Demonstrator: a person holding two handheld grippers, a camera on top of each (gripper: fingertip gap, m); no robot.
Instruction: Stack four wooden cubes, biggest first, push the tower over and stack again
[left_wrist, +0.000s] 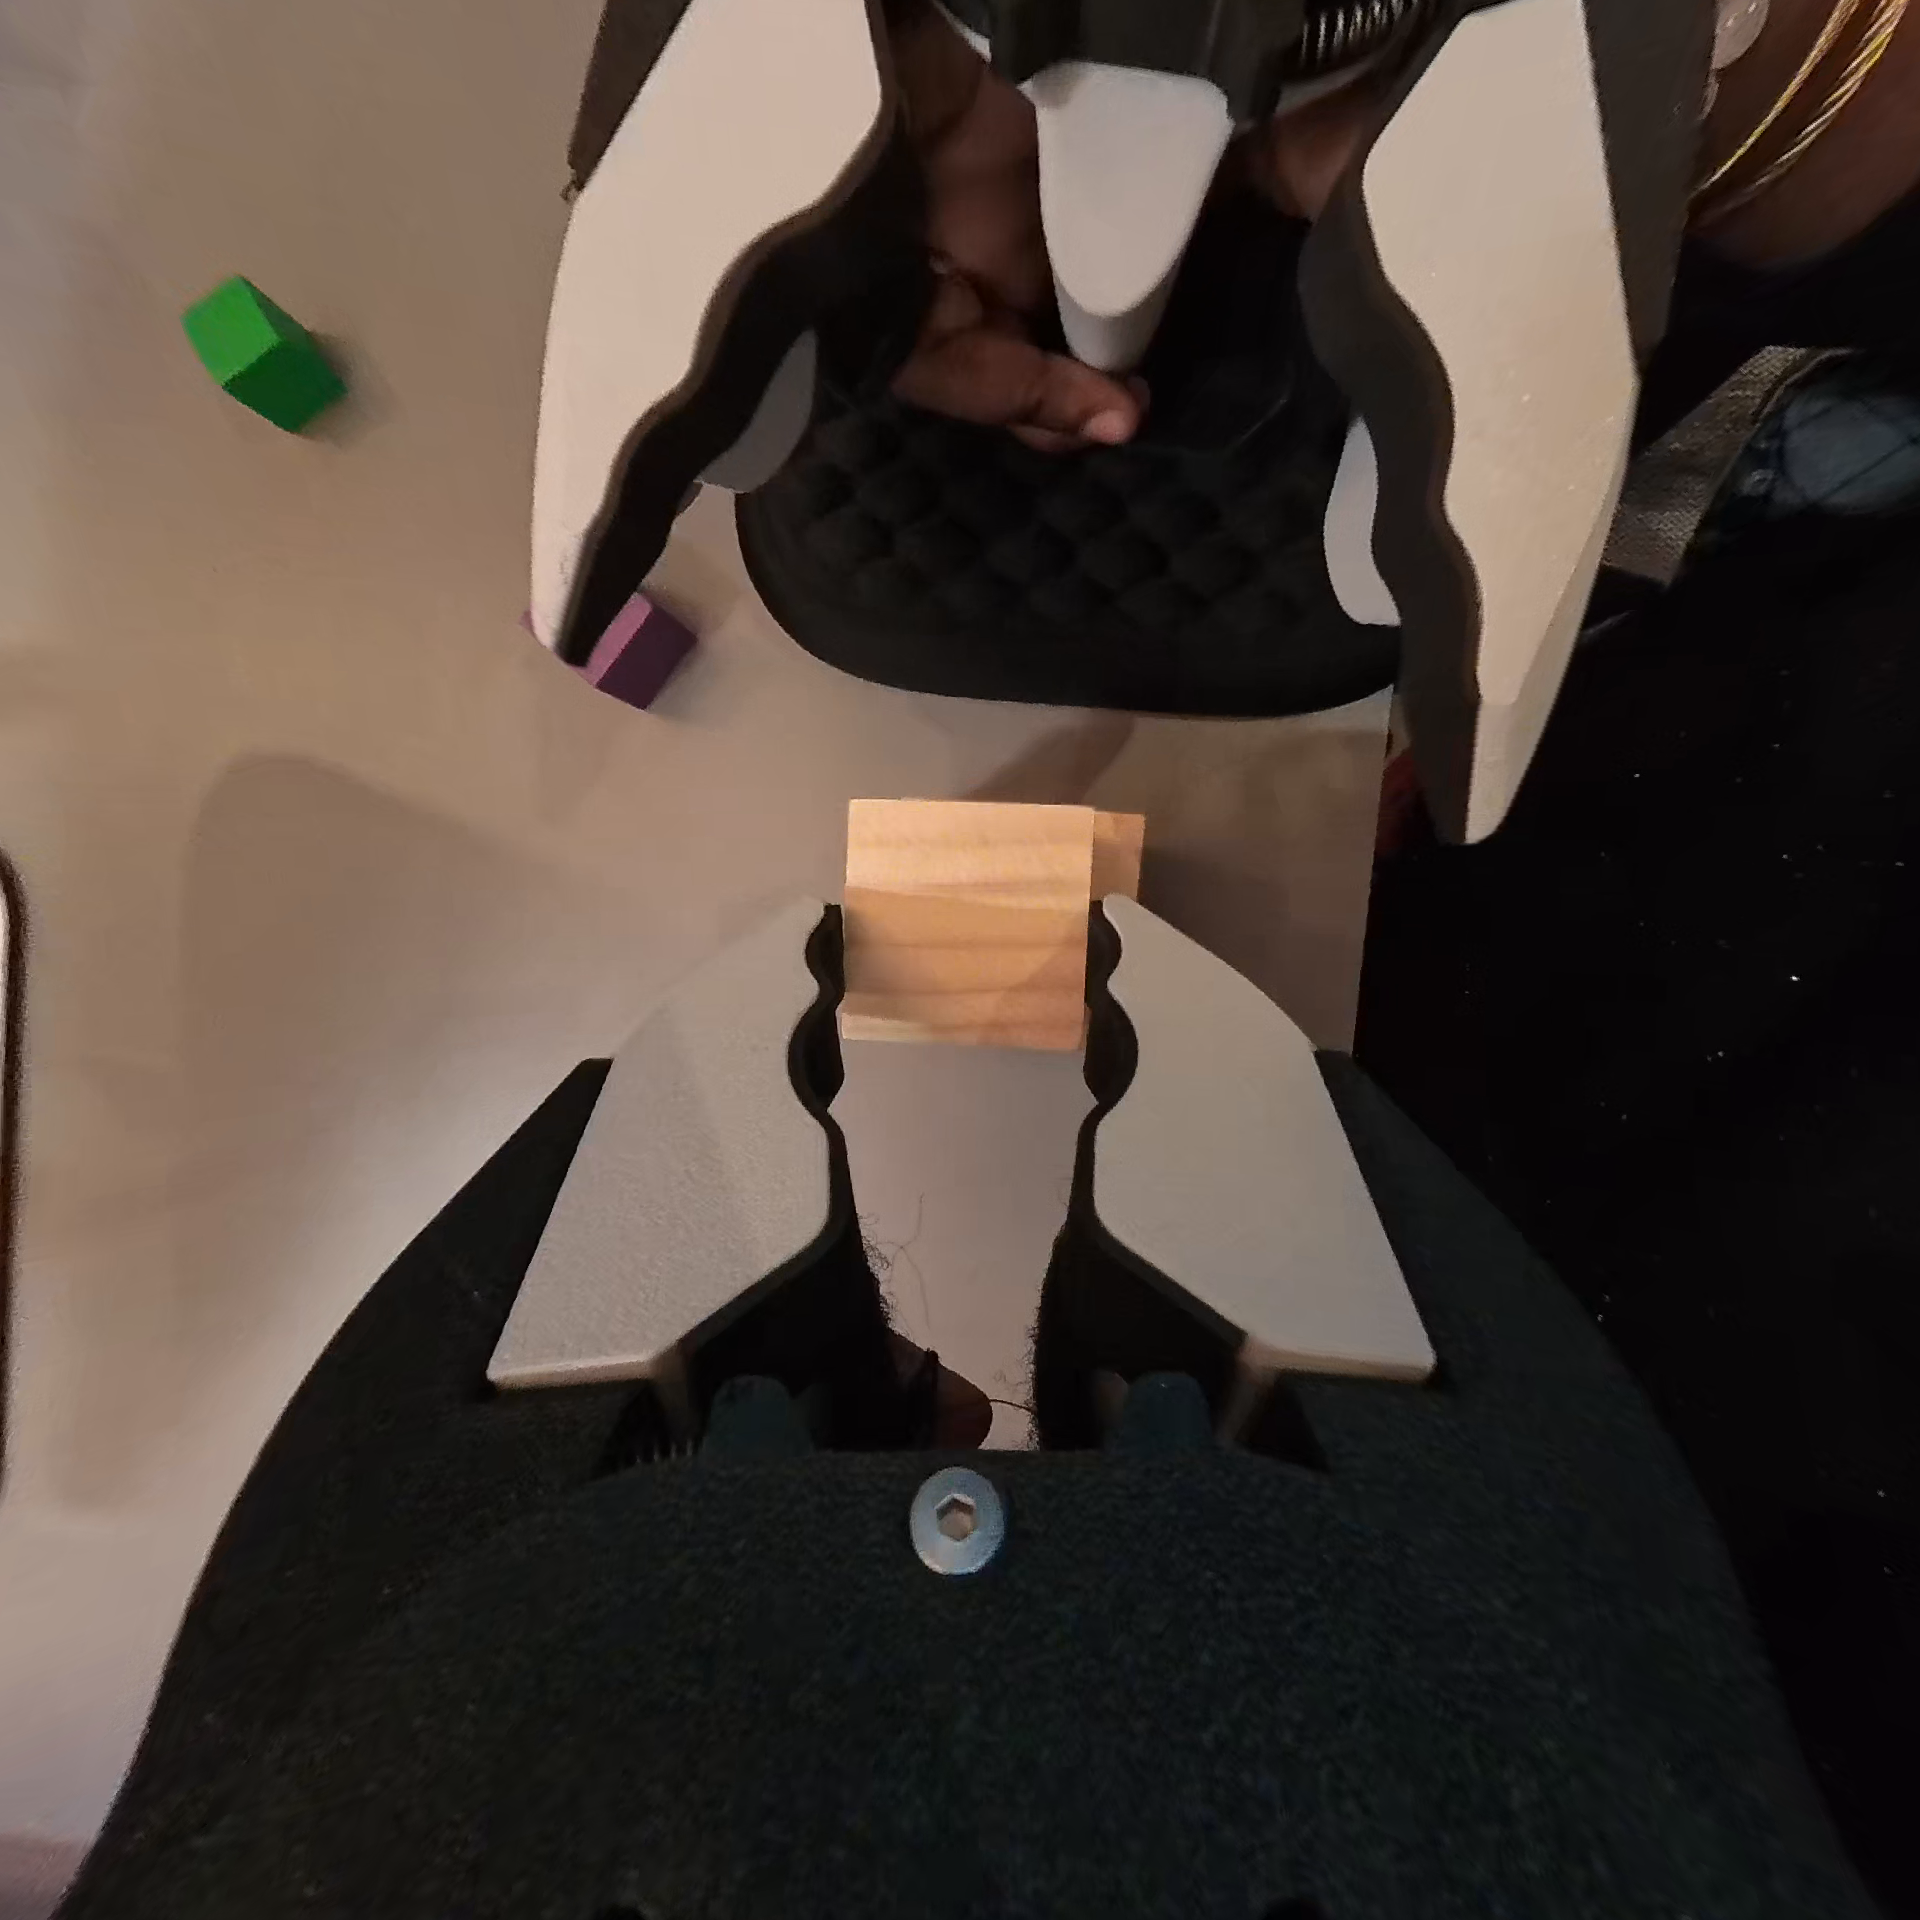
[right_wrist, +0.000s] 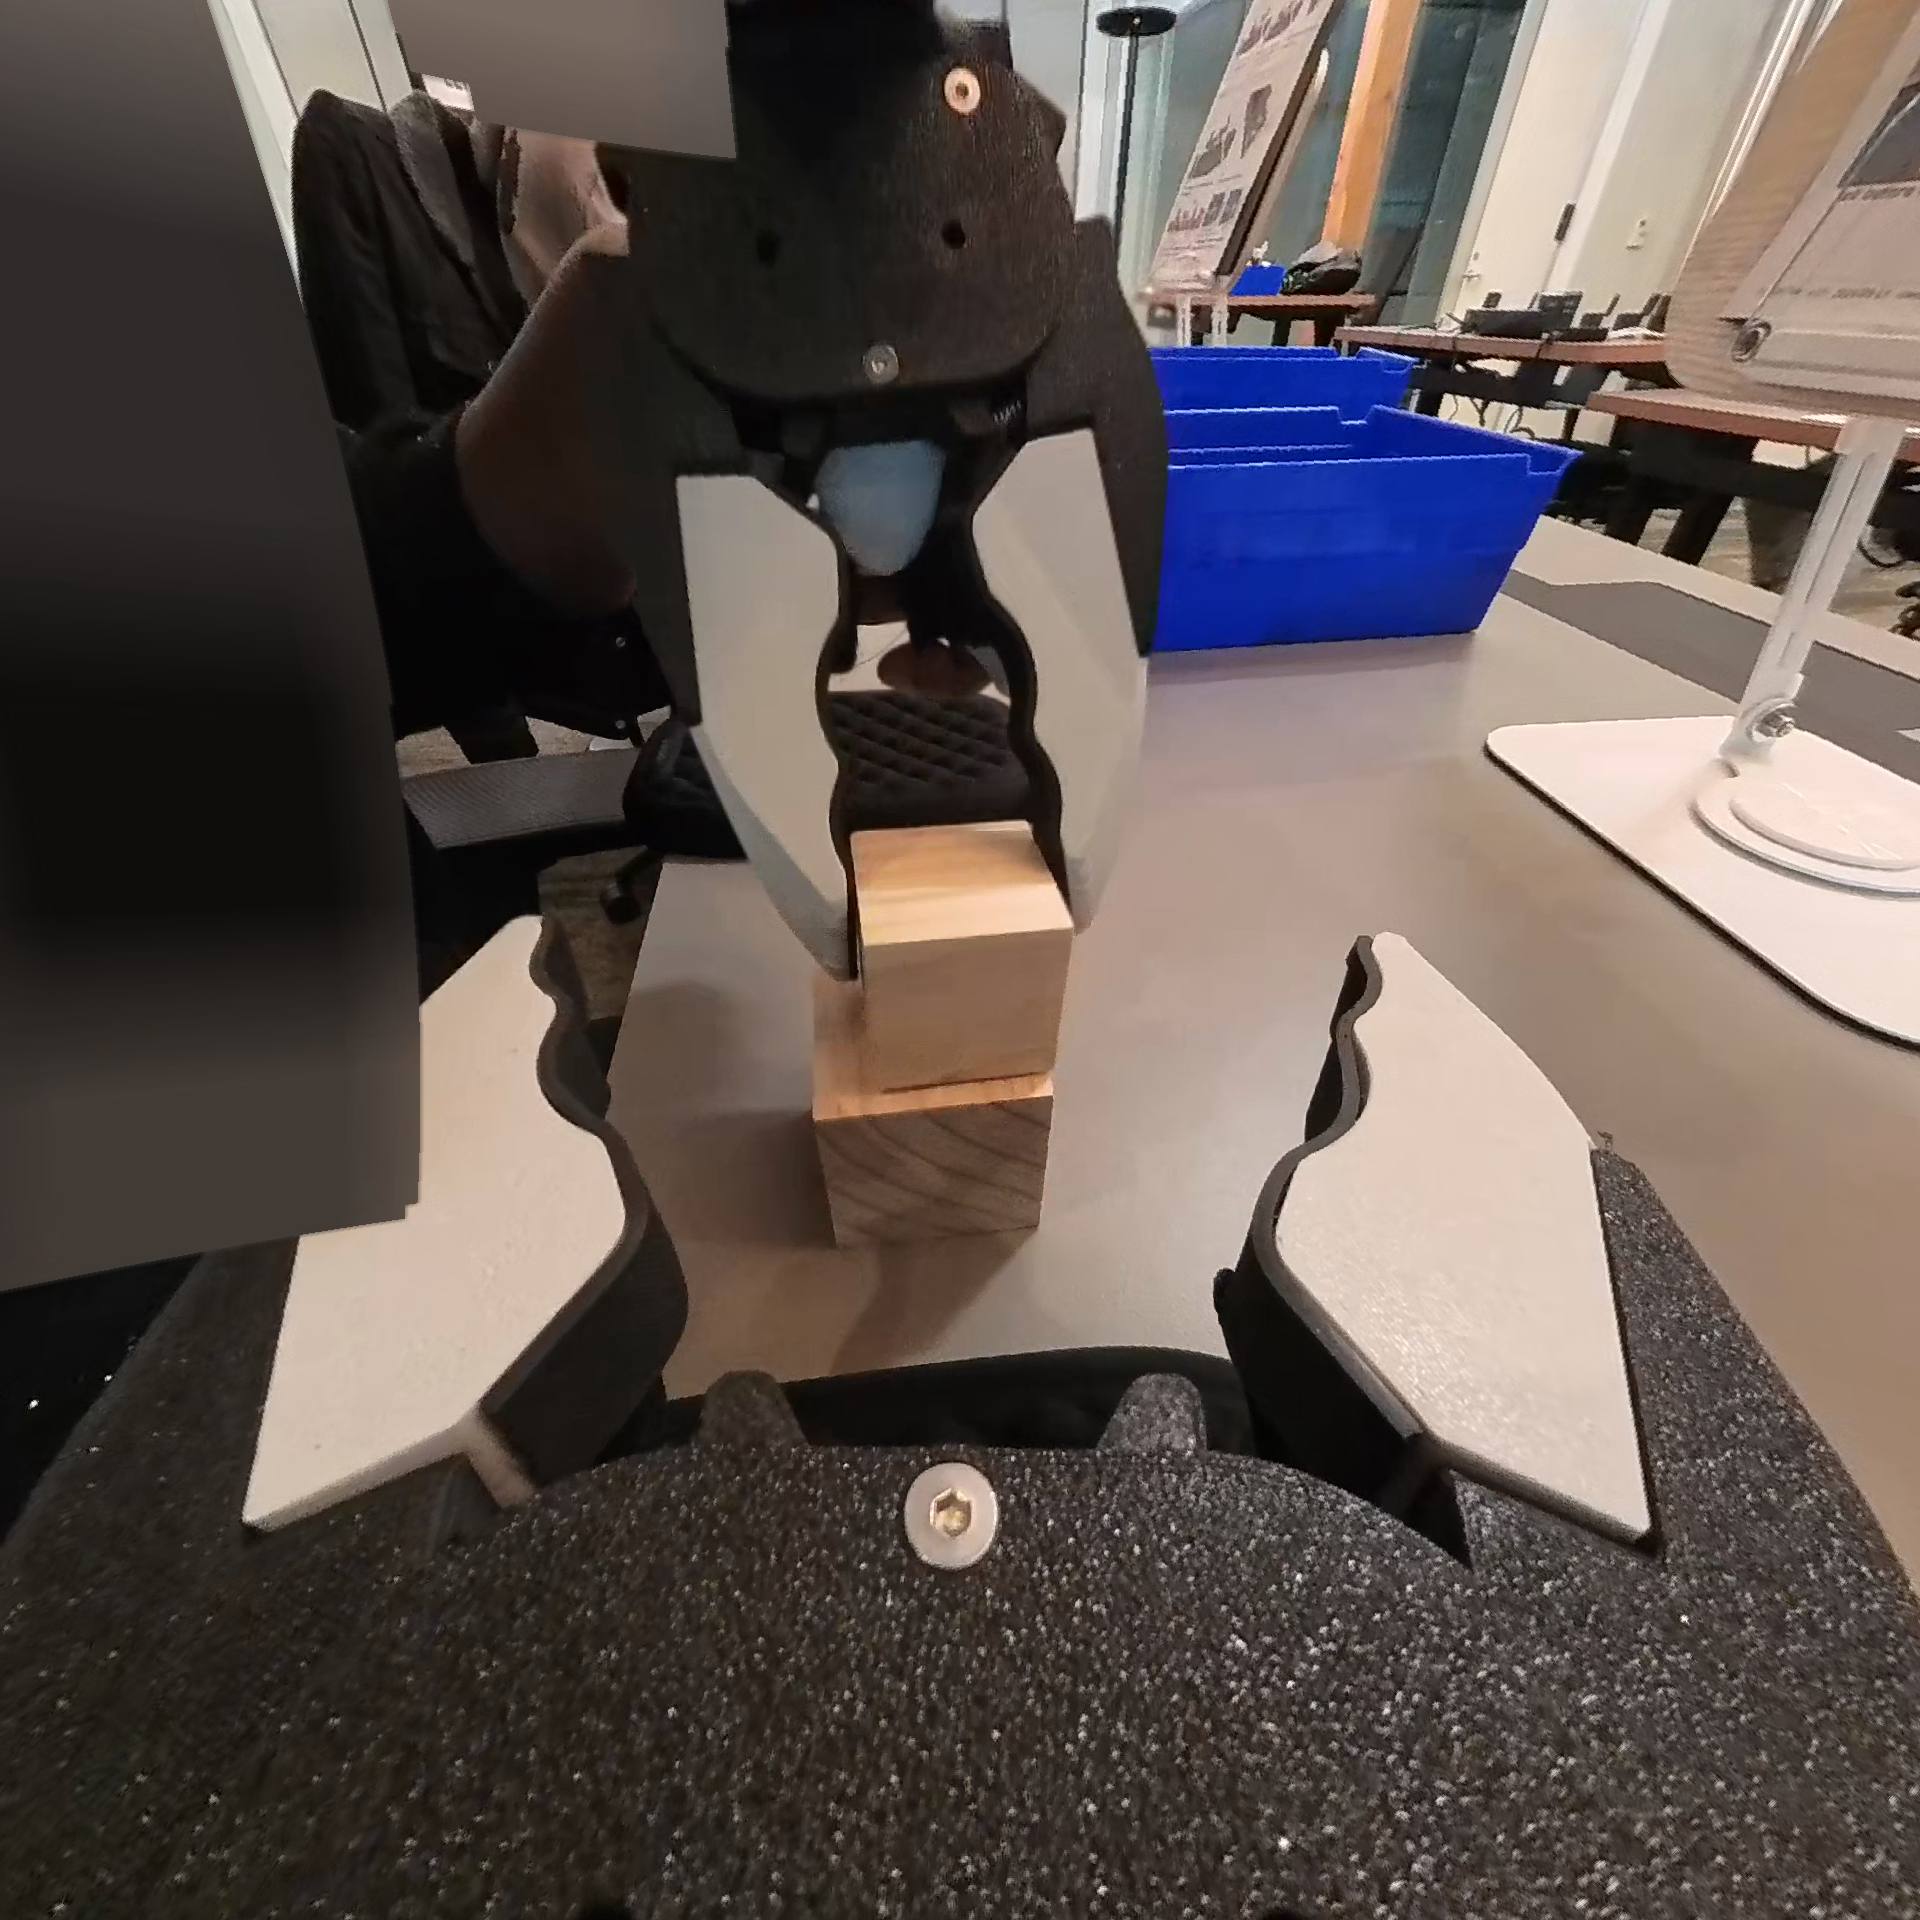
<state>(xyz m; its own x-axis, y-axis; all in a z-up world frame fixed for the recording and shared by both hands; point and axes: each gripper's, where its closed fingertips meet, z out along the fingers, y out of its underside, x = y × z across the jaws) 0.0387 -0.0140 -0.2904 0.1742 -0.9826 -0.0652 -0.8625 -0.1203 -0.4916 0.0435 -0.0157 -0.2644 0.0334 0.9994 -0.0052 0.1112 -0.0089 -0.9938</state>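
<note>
Clamped between both pads of the left hand-held gripper (left_wrist: 961, 940): a pale square wooden block (left_wrist: 966, 925), set on a second, darker-grained wooden block (right_wrist: 930, 1164) standing on the grey tabletop (right_wrist: 1299, 831), upper cube slightly offset from the lower. Facing that stack from the opposite side, the right hand-held gripper (right_wrist: 945, 997), jaws spread wide, grasp bare, stack between its fingers without contact. Left of the stack, a small purple cube (left_wrist: 639, 649) and, farther off, a small green cube (left_wrist: 262, 351). Behind the stack, blue plastic bins (right_wrist: 1340, 520).
</note>
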